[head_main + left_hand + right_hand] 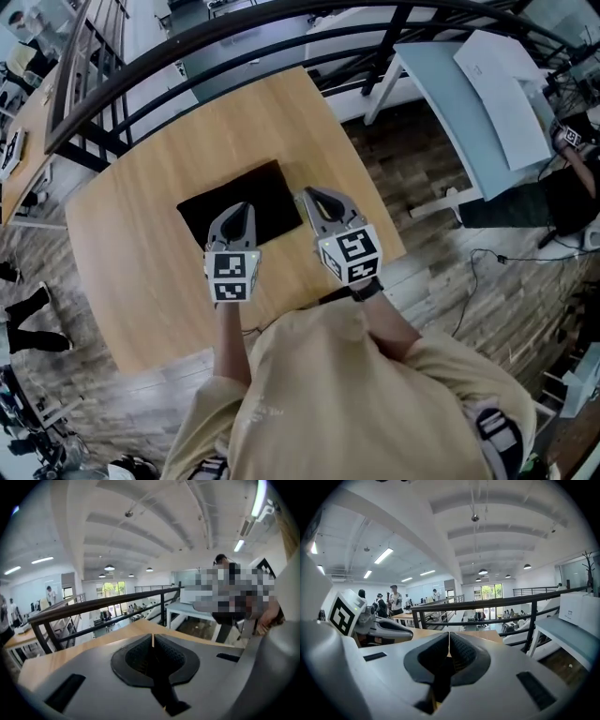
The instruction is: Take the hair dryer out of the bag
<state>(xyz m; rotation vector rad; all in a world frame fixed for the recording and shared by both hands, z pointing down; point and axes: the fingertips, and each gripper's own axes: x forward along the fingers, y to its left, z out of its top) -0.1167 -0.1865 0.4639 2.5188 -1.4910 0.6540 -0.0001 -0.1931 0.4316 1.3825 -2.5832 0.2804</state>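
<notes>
A flat black bag (242,208) lies on the wooden table (141,253) in the head view. No hair dryer shows. My left gripper (240,208) hangs over the bag's near edge, its jaws shut with nothing between them. My right gripper (308,195) is just off the bag's right edge, also shut and empty. In the left gripper view the left gripper (153,637) shows its pads pressed together, and only the table's far edge (136,629) appears beyond them. In the right gripper view the right gripper (449,637) is closed the same way, and the left gripper's marker cube (344,613) sits at the left.
A black railing (234,37) runs along the table's far side. A white table (478,103) with a white box stands at the right. Cables trail over the wooden floor (487,253) at the right. Several people stand far off in the right gripper view.
</notes>
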